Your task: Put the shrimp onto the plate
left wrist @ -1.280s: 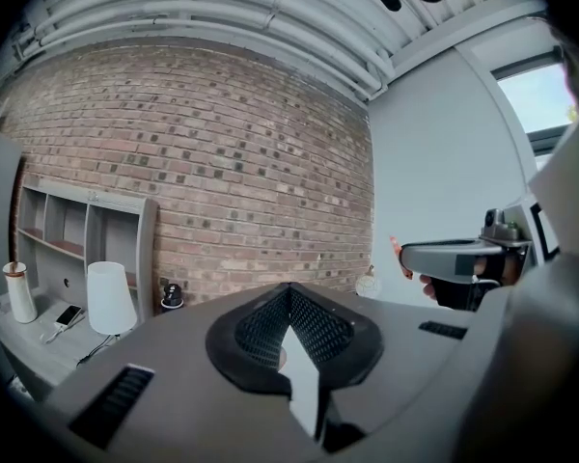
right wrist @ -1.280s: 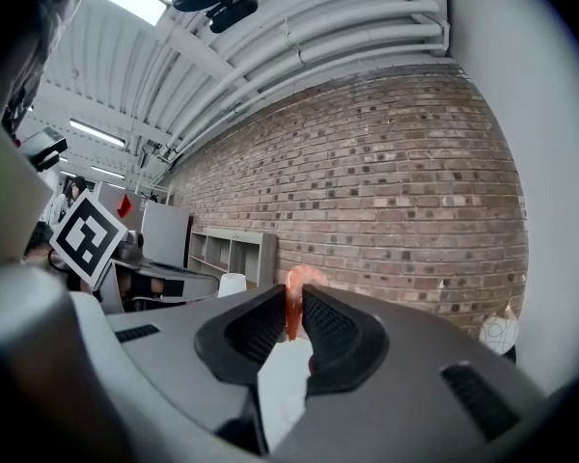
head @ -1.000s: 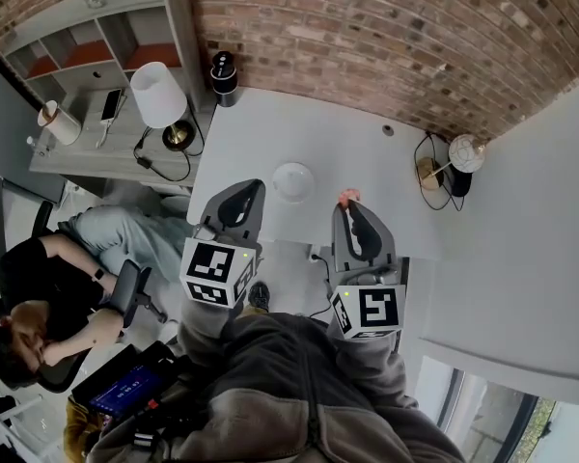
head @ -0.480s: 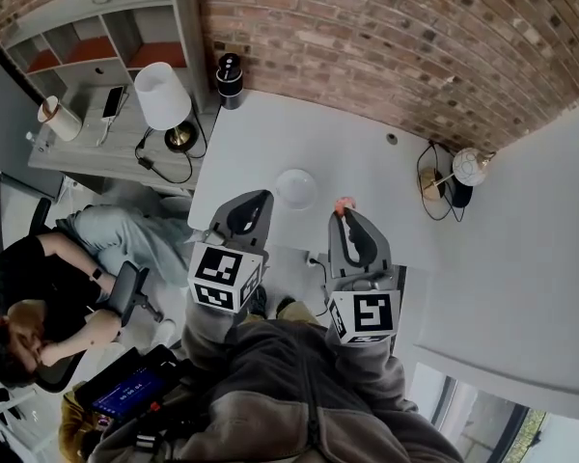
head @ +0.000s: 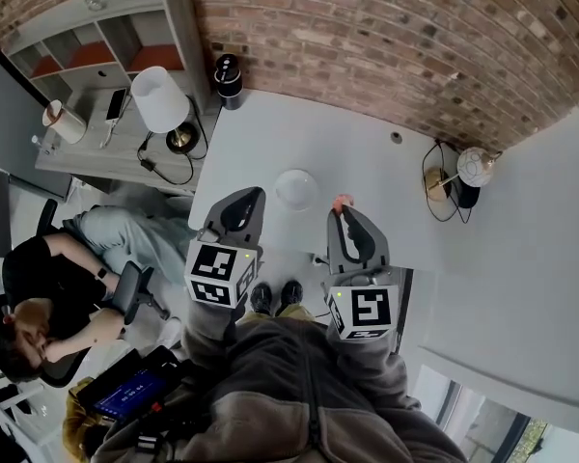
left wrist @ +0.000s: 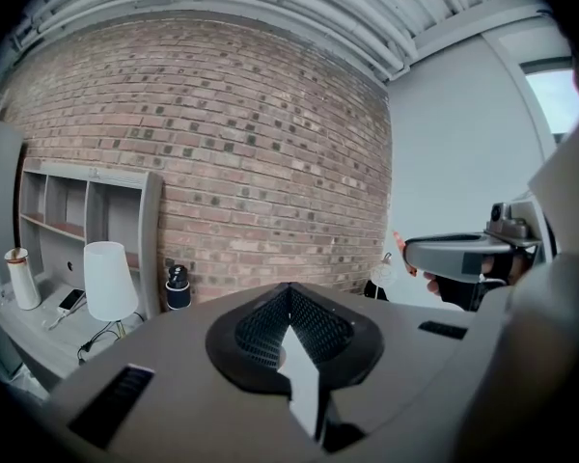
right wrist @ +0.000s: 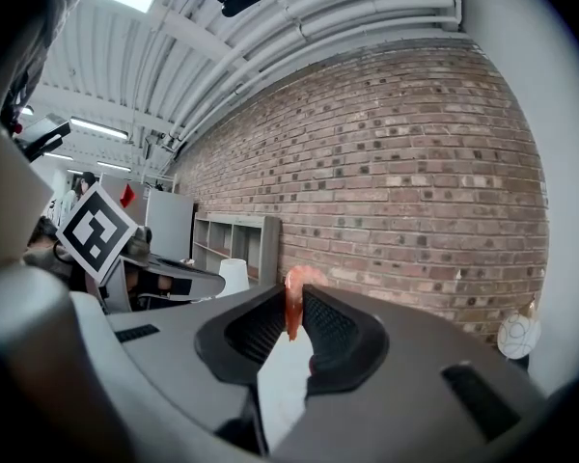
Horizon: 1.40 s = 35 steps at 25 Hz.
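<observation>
The shrimp (right wrist: pixel 291 307) is clamped between the jaws of the right gripper (head: pixel 344 212) and held over the near part of the white tabletop (head: pixel 347 148) — just right of the plate (head: pixel 295 188), apart from it. The left gripper (left wrist: pixel 289 295) is held closed on nothing, near the plate's left side. Black-and-white square markers (head: pixel 215 263) are carried on both grippers' cubes.

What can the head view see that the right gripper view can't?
Only the head view shows the white plate on the table, just beyond the two grippers. Only the right gripper view shows the ceiling pipes and, up close, the tongs of the right gripper shut on the shrimp. Both views show the shrimp, the brick wall, the white lamp and the left gripper.
</observation>
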### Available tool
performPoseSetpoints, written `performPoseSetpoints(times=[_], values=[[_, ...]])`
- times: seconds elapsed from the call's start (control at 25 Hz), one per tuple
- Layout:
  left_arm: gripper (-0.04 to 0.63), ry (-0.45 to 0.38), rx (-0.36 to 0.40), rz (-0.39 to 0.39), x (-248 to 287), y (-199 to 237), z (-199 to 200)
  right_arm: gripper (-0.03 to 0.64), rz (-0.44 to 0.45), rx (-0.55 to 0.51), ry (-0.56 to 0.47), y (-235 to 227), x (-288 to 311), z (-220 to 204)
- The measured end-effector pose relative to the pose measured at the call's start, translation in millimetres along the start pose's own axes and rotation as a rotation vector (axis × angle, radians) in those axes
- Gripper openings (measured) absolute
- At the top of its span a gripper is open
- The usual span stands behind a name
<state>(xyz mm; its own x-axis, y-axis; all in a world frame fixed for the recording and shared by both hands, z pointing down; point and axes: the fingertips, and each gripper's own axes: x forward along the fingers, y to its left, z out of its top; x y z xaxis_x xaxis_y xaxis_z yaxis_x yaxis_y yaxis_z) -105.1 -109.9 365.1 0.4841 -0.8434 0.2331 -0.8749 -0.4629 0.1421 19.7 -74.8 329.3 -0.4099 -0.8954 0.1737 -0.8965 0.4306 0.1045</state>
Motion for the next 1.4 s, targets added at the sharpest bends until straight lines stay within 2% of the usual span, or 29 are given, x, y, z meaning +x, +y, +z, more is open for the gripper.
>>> performPoseSetpoints(times=[0.32,0.56,0.96,1.4], values=[[0.005,0.036,0.0,0.025,21,-5,-10,0.054,0.01,0.038,0.03,-22,7,-19],[0.005,0.105,0.003,0.017,32,-12,-30,0.054,0.027,0.07,0.072,-27,14,-43],[0.005,0.221,-0.004,0.044,43,-11,-81,0.054,0.08,0.108,0.173,-30,36,-92],[0.005,0.364,-0.03,0.039,52,-8,-140,0.054,0.134,0.144,0.307,-23,56,-157]])
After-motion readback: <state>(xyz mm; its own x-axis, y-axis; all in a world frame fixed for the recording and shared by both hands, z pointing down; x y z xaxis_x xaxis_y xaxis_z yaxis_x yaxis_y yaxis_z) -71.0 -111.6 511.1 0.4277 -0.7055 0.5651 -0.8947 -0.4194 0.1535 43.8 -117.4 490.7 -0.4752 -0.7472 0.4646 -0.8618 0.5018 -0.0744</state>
